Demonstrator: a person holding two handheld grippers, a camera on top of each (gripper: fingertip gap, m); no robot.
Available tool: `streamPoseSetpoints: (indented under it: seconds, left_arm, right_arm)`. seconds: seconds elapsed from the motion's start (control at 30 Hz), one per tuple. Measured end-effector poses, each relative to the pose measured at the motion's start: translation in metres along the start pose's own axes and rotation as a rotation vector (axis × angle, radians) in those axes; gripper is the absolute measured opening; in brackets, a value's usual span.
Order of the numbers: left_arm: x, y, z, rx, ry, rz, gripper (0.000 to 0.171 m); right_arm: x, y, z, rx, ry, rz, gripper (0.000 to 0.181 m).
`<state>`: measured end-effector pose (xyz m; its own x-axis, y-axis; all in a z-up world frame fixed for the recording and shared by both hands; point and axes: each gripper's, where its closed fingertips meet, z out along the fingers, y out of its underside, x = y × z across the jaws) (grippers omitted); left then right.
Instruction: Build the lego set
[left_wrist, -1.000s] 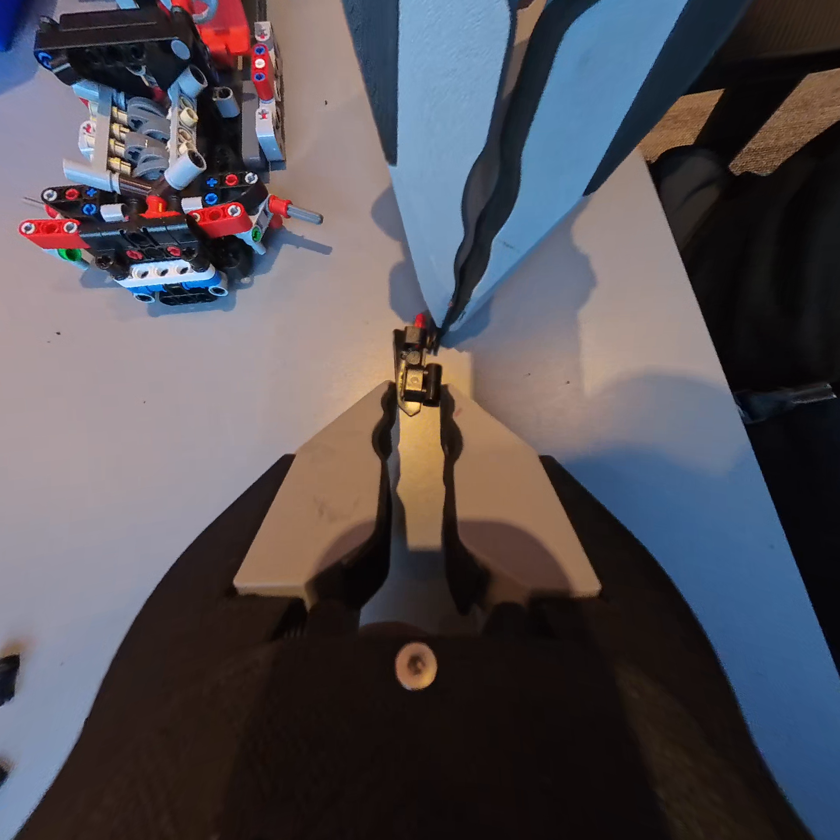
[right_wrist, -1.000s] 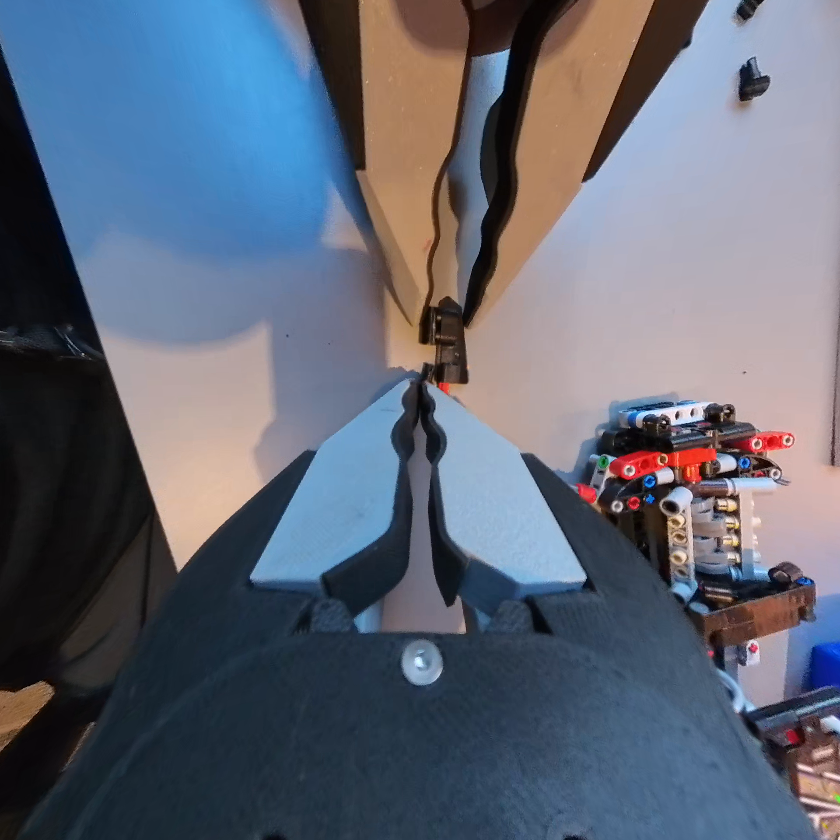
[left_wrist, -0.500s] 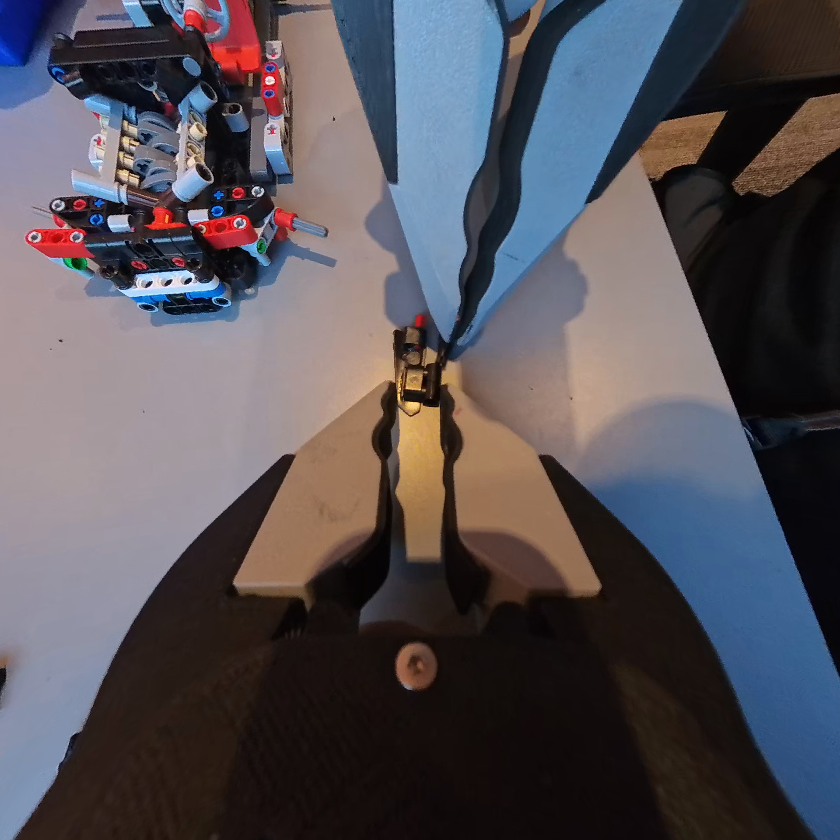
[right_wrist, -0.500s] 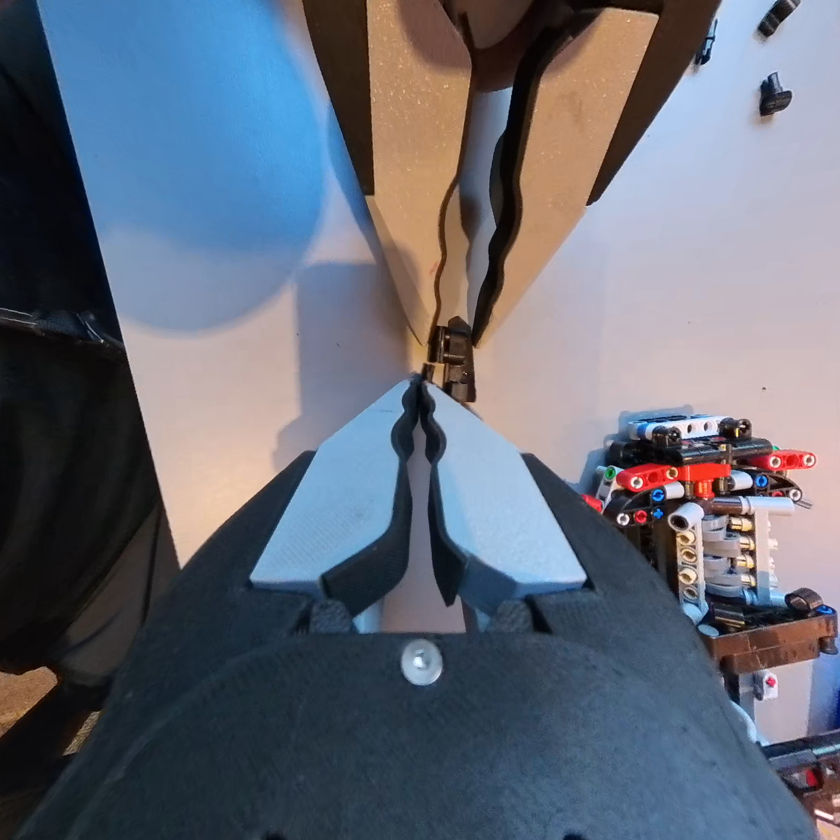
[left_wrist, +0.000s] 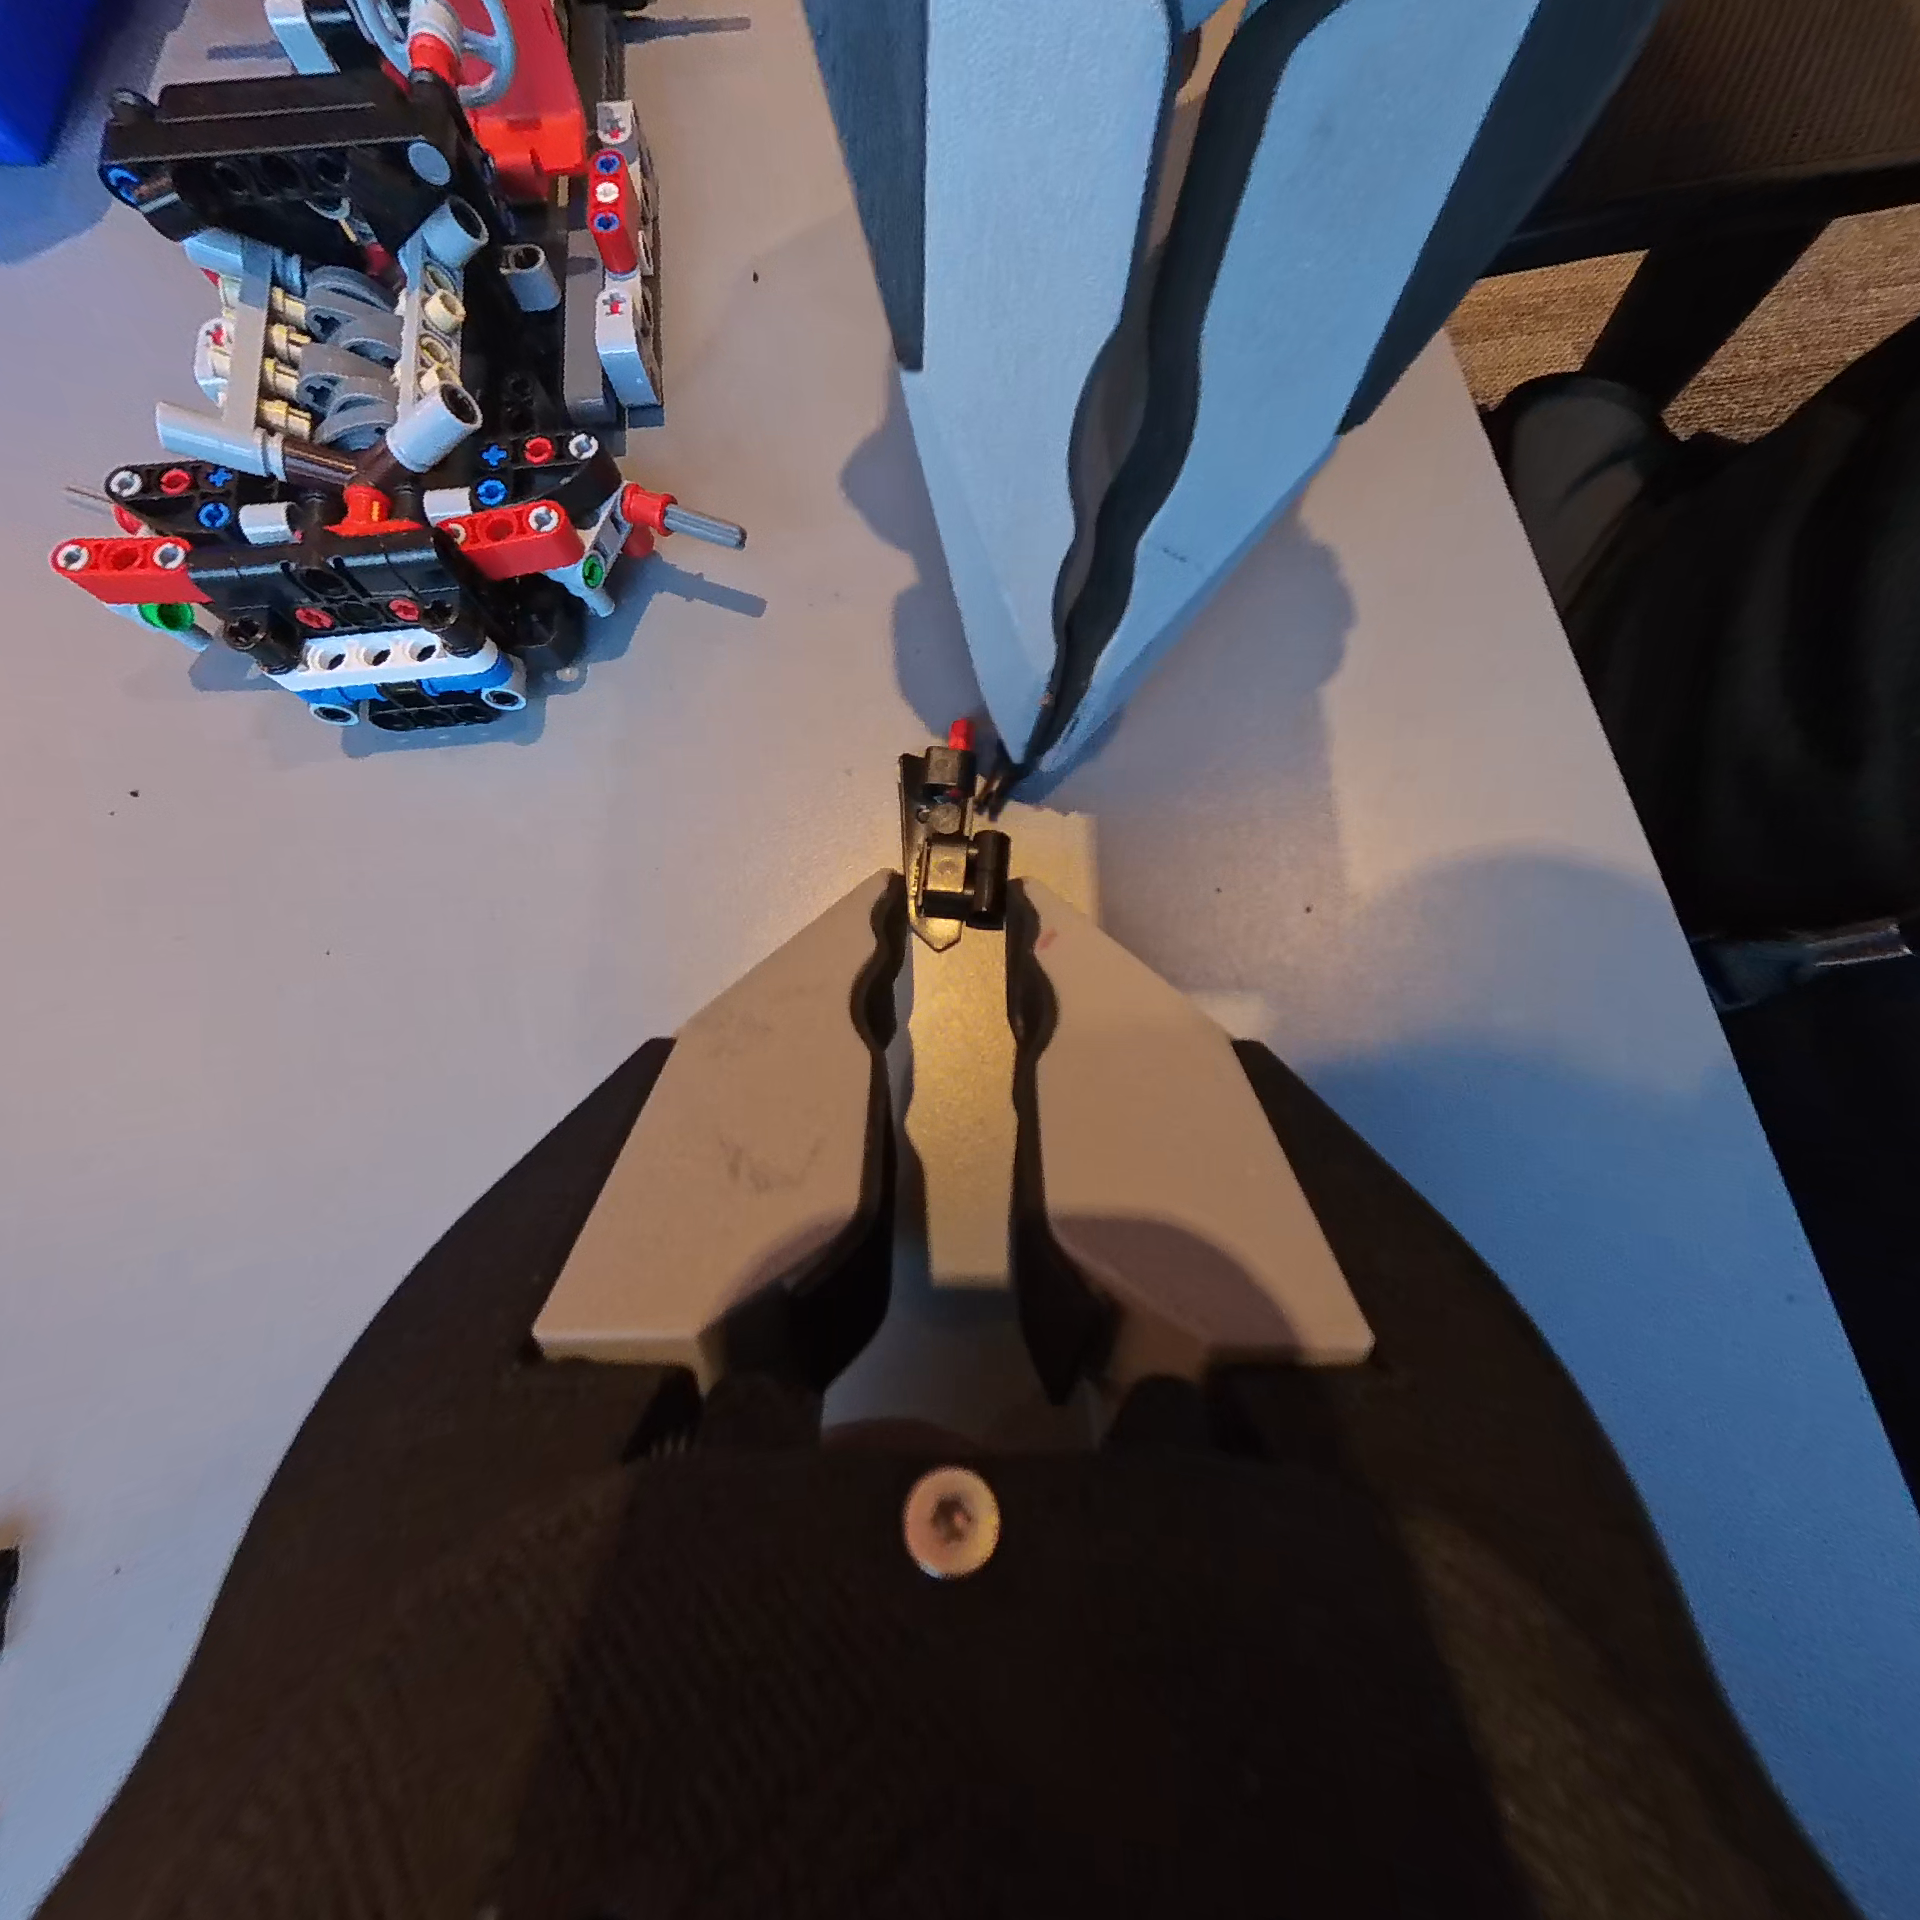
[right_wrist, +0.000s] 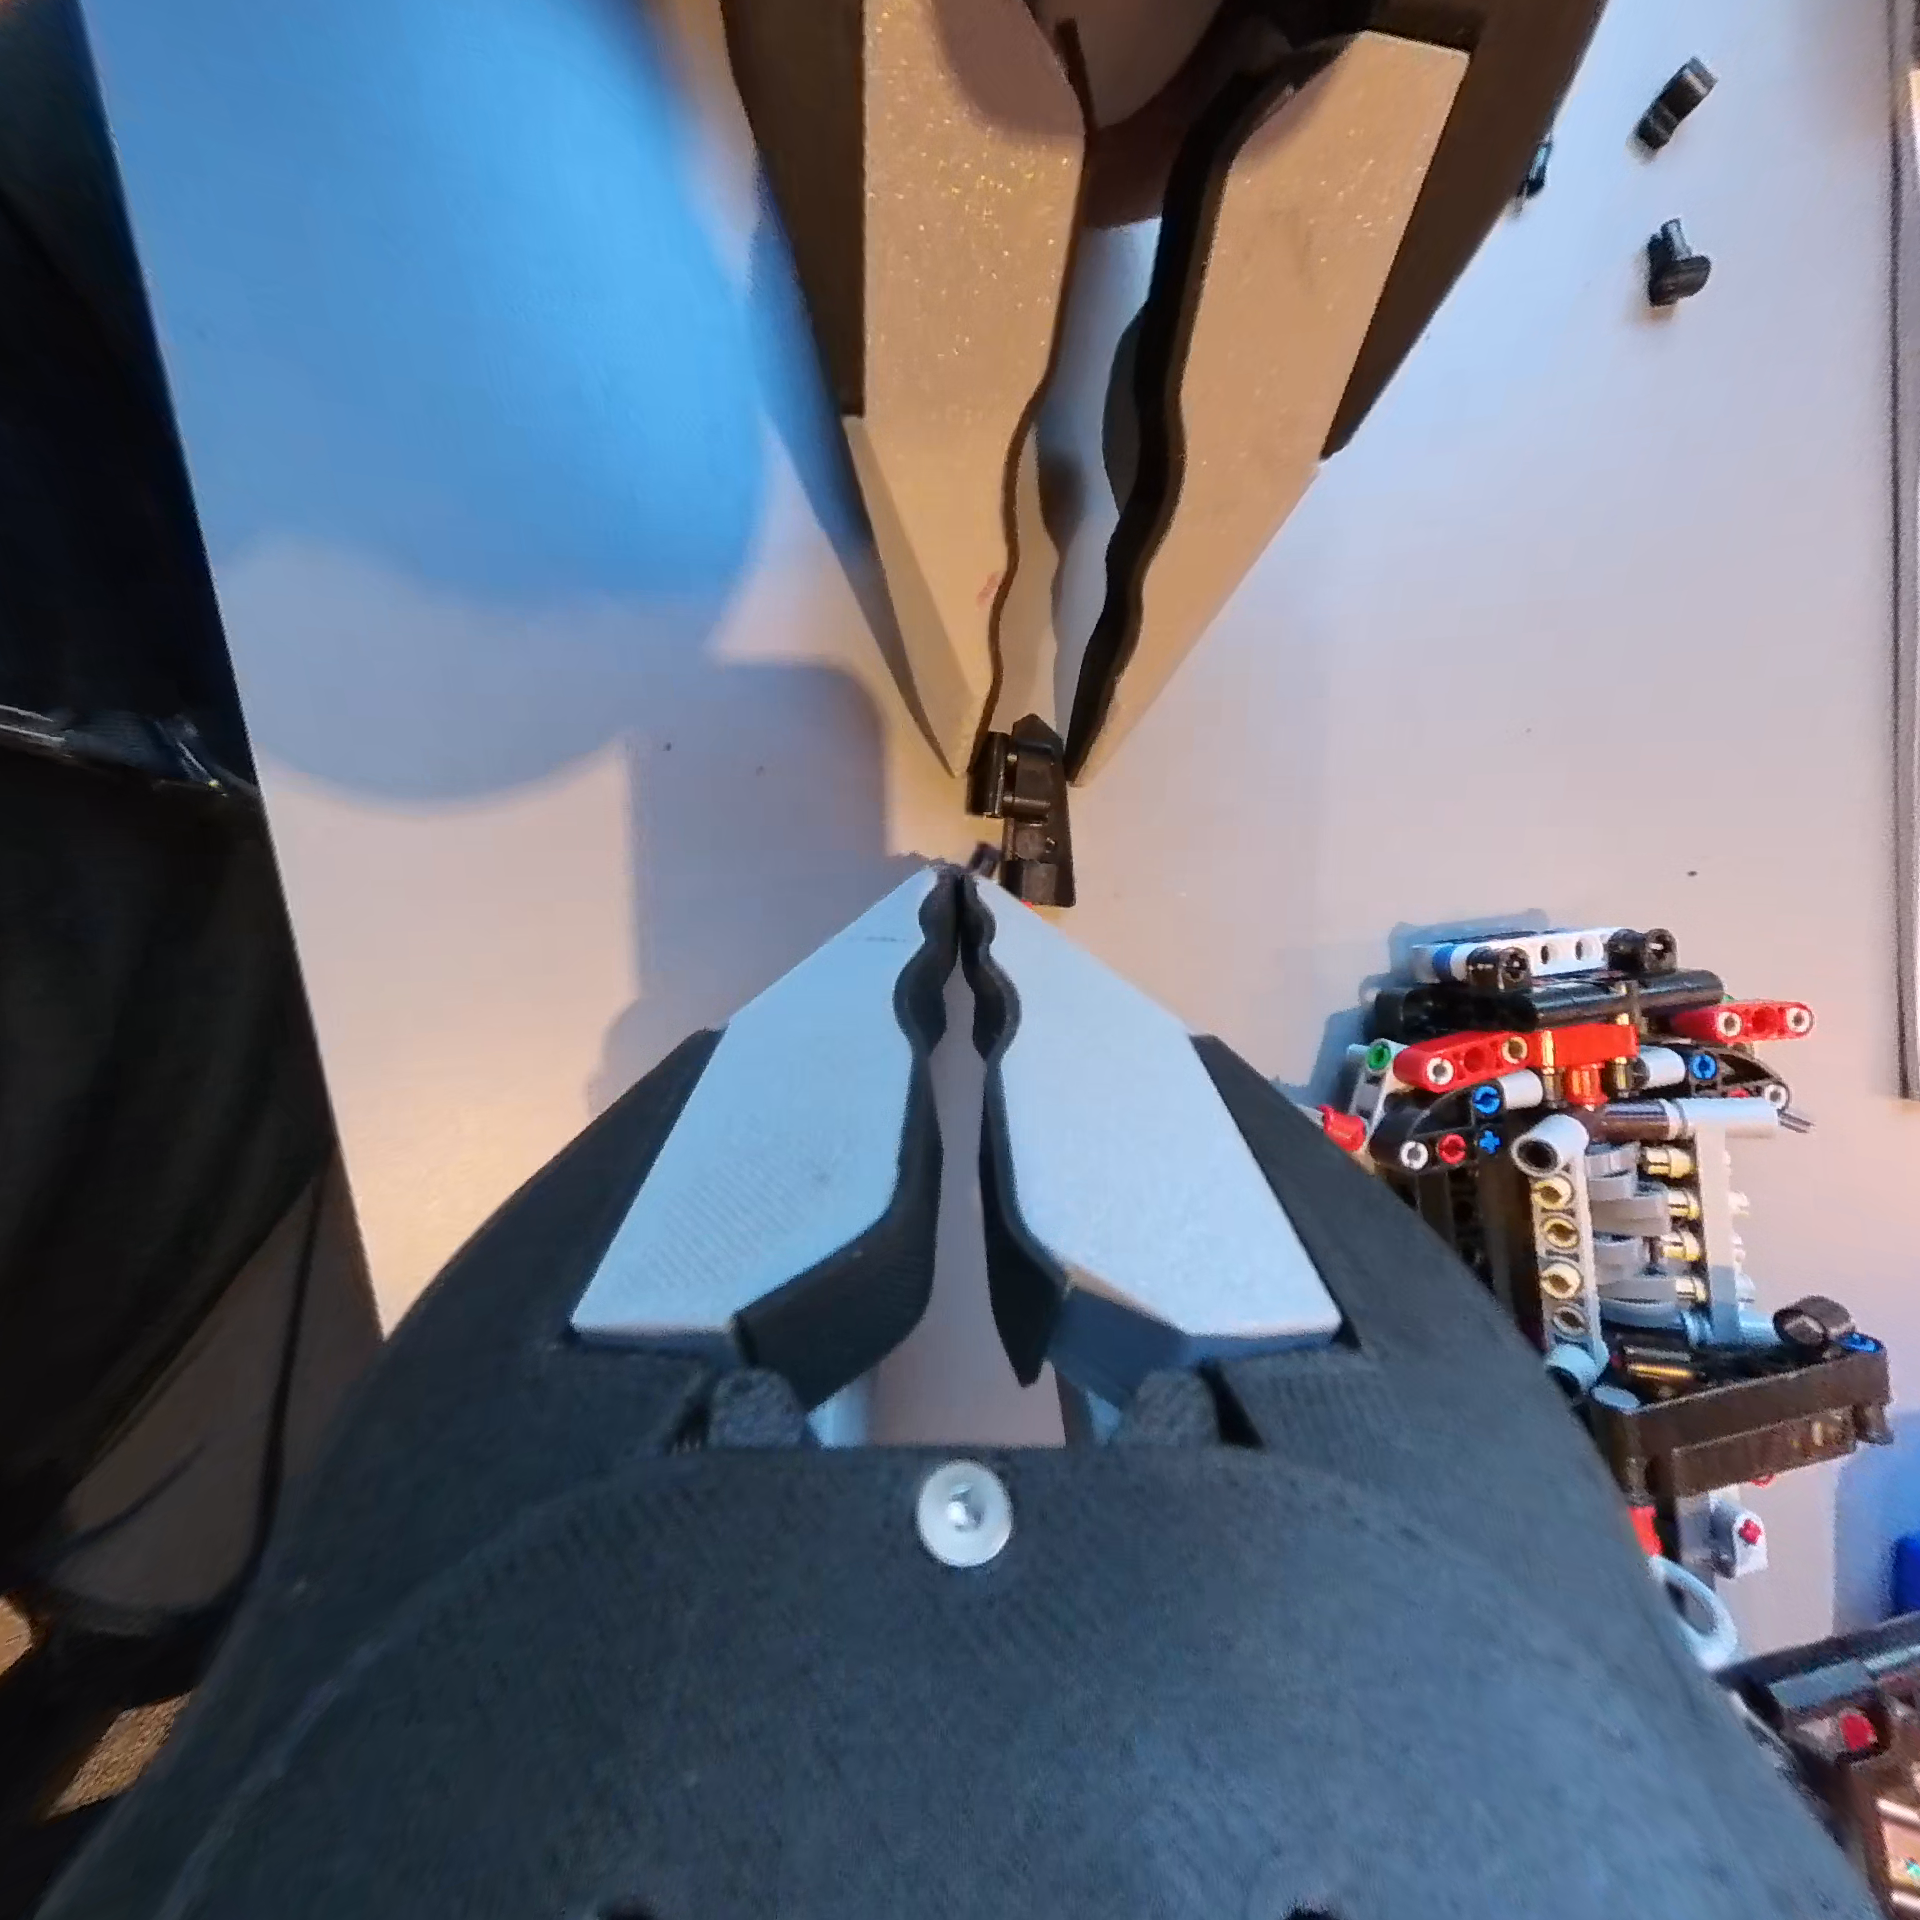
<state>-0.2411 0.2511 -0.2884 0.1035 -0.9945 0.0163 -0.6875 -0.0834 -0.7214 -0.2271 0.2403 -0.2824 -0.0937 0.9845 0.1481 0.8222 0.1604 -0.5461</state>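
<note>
My left gripper (left_wrist: 951, 888) is shut on a small black lego piece (left_wrist: 948, 852) with a red pin (left_wrist: 962, 732) at its far end, held above the white table (left_wrist: 520, 935). My right gripper (right_wrist: 956, 883) is shut, tip to tip with the left one. A tiny dark part (right_wrist: 979, 857) shows at its tips, right beside the black piece (right_wrist: 1023, 805). The right gripper also shows in the left wrist view (left_wrist: 1023, 769). The left gripper also shows in the right wrist view (right_wrist: 1023, 758). The part-built lego model (left_wrist: 343, 416) stands on the table to the left and also shows in the right wrist view (right_wrist: 1621, 1143).
Two loose black pieces (right_wrist: 1675, 265) lie on the table beyond the left gripper. A blue object (left_wrist: 31, 83) sits behind the model. The table edge (left_wrist: 1621, 727) runs along the right, with a dark chair (left_wrist: 1766, 623) beyond it.
Both grippers have stayed tip to tip with only small shifts. The model has slid slightly in both views. Both holds are unchanged.
</note>
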Motion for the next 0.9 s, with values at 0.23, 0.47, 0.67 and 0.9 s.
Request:
streamPoseSetpoints:
  seconds: [0.23,0.47,0.67,0.9]
  left_arm:
    - [0.0,0.0,0.0,0.001,0.001,-0.002,0.015]
    - [-0.001,-0.001,0.0,0.001,-0.006,-0.007,0.015]
    - [-0.002,-0.001,0.001,-0.001,-0.006,-0.004,0.015]
    - [-0.002,-0.002,0.001,0.001,0.0,0.002,0.015]
  right_arm:
    - [0.001,-0.002,-0.008,0.024,0.023,0.044,0.0]
    - [-0.002,-0.004,-0.01,0.065,0.071,0.144,0.008]
    - [0.0,0.003,-0.003,0.031,0.123,0.124,0.004]
    - [0.004,0.003,-0.001,0.018,0.169,0.065,0.0]
